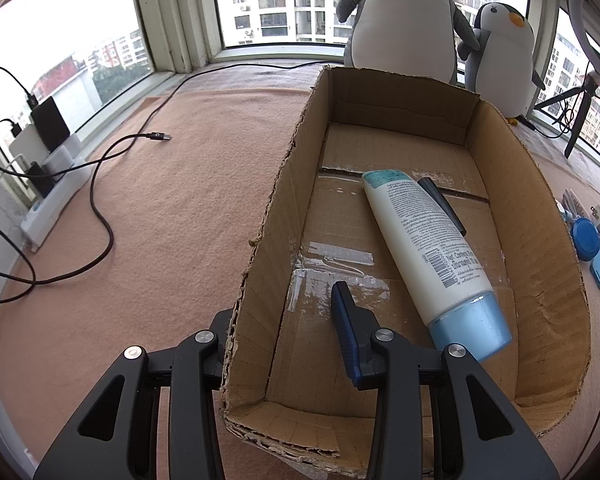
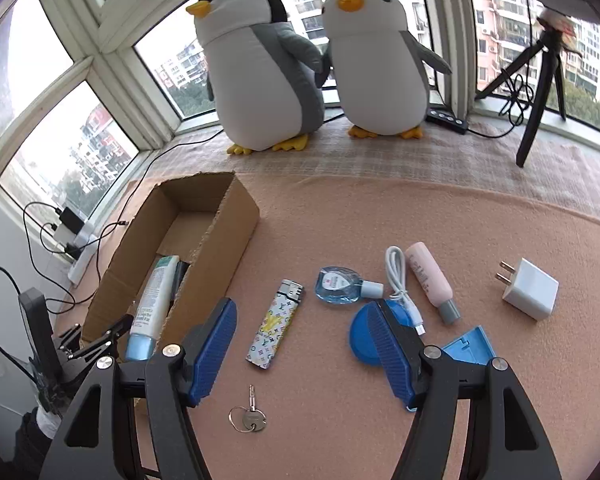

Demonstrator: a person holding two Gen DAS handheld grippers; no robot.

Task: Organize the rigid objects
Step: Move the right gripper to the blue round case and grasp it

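Observation:
An open cardboard box (image 1: 400,76) (image 2: 220,216) lies on the peach blanket. Inside it rest a white lotion tube (image 1: 428,248) (image 2: 156,296) with a blue cap and a dark pen (image 1: 444,204). My left gripper (image 1: 280,308) straddles the box's left wall, shut on it, with its outer finger hidden behind the cardboard. My right gripper (image 2: 302,312) hangs open and empty over a patterned lighter (image 2: 276,326) and a key (image 2: 250,416). Further right lie a small blue bottle (image 2: 338,284), a white cable (image 2: 398,280), a pink bottle (image 2: 430,284), a white charger (image 2: 534,290) and blue plastic pieces (image 2: 360,336).
Two plush penguins (image 2: 268,72) (image 2: 380,64) stand by the window behind the box. A black tripod (image 2: 540,92) stands at the back right. Black cables (image 1: 100,208) and a white power strip (image 1: 56,200) lie left of the box.

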